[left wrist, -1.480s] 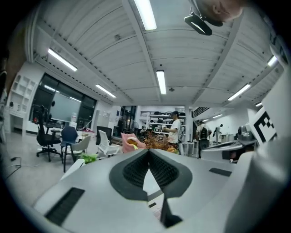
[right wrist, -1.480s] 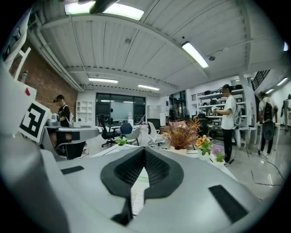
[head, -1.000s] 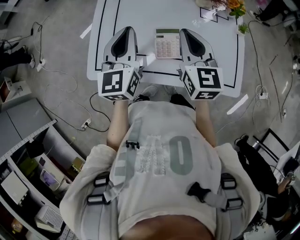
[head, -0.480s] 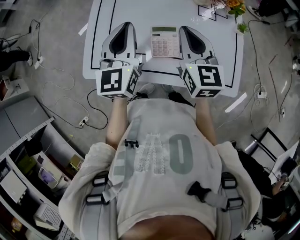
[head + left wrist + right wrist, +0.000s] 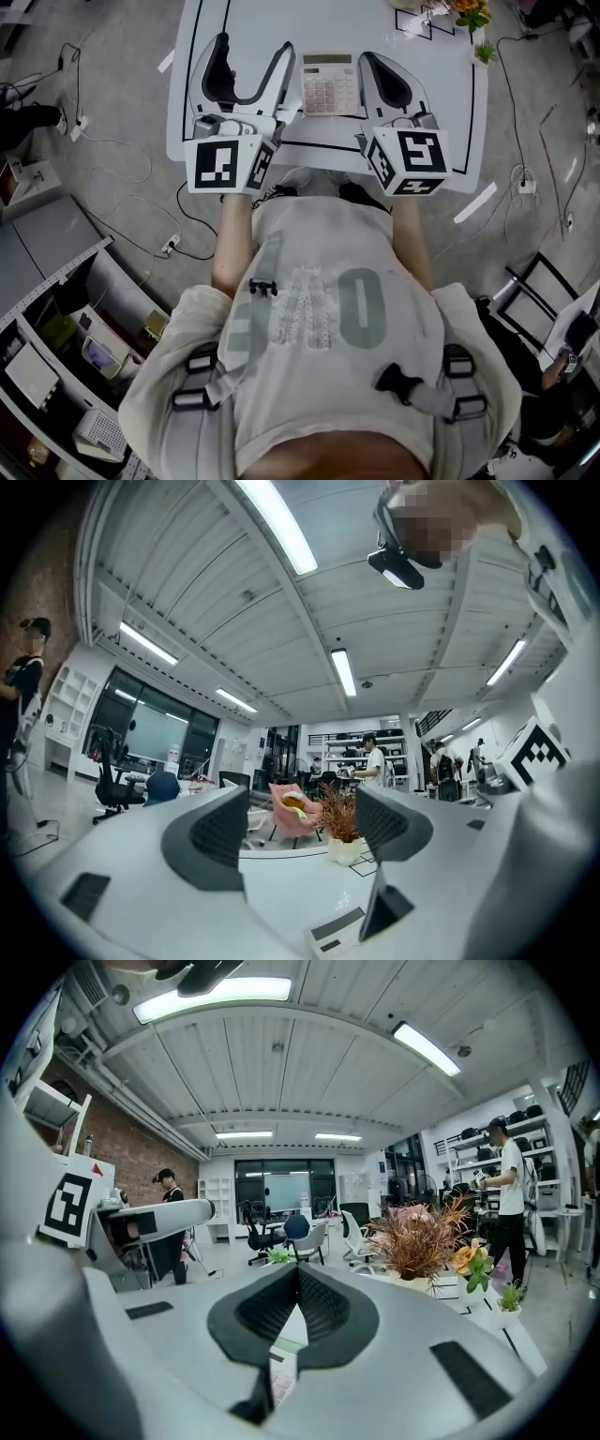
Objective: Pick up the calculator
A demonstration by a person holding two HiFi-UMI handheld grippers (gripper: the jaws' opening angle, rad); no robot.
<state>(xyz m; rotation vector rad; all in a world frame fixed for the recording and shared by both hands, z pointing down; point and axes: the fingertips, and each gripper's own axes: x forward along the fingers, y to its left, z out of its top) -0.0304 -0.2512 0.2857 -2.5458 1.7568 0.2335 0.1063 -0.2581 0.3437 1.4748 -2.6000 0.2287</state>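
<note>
Left gripper (image 5: 251,52) is opening right now. In the left gripper view (image 5: 305,832) its 2 jaws stand wide apart with nothing between them, only bare bench and a potted plant (image 5: 339,813) further back. Right gripper (image 5: 378,66) is closed, pads meeting tip to tip in the right gripper view (image 5: 298,1283), gripping nothing. The calculator (image 5: 331,86) lies flat on the white bench (image 5: 412,103) between the 2 grippers. It is just beside the left gripper's right jaw on one edge and the shut right gripper on the other; can't tell whether either touches it. In the left gripper view it shows low and right of the gap (image 5: 337,930), partly behind the right jaw, so it is outside the opening, not in it. My read: this is the pre-grasp opening, so pick-up has not started and the calculator is not lifted. The left gripper likely has to shift right, or the calculator has to come into the gap, before closing makes sense. A flat, thin body on a bench looks awkward to pinch from above, so an edge grip is probably needed. Versus 1 s and 0.5 s ago: the left jaws were shut in a teardrop then and are spread now. The right gripper and calculator look unchanged since 0.5 s ago.
</note>
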